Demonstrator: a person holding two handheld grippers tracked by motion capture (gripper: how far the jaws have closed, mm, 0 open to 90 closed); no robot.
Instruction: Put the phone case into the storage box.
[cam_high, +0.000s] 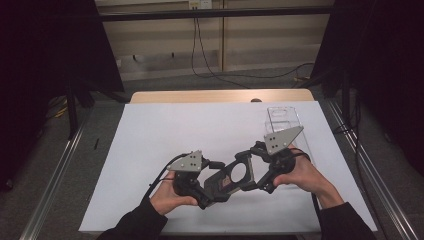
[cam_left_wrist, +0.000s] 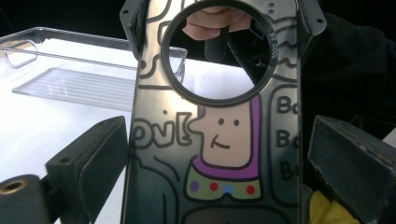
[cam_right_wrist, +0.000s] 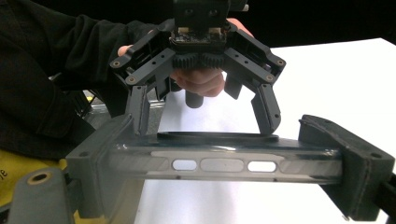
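A dark phone case (cam_high: 239, 172) with a cartoon print and a large round hole hangs just above the white sheet, held between both grippers. My left gripper (cam_high: 220, 182) is shut on it from the near left. In the left gripper view its jaws (cam_left_wrist: 215, 158) press the case (cam_left_wrist: 219, 140) on both long sides. My right gripper (cam_high: 250, 170) is shut on the case from the right. In the right gripper view its jaws (cam_right_wrist: 224, 163) clamp the two ends of a slotted edge of the case (cam_right_wrist: 210, 164), and the left gripper (cam_right_wrist: 204, 116) holds the far side.
A clear plastic tray (cam_high: 285, 122) stands at the back right of the white sheet (cam_high: 175, 135), close behind the right gripper; the same tray (cam_left_wrist: 70, 79) lies beyond the left jaw. Wooden table edge (cam_high: 200, 96) at the back, metal rails and dark curtains on both sides.
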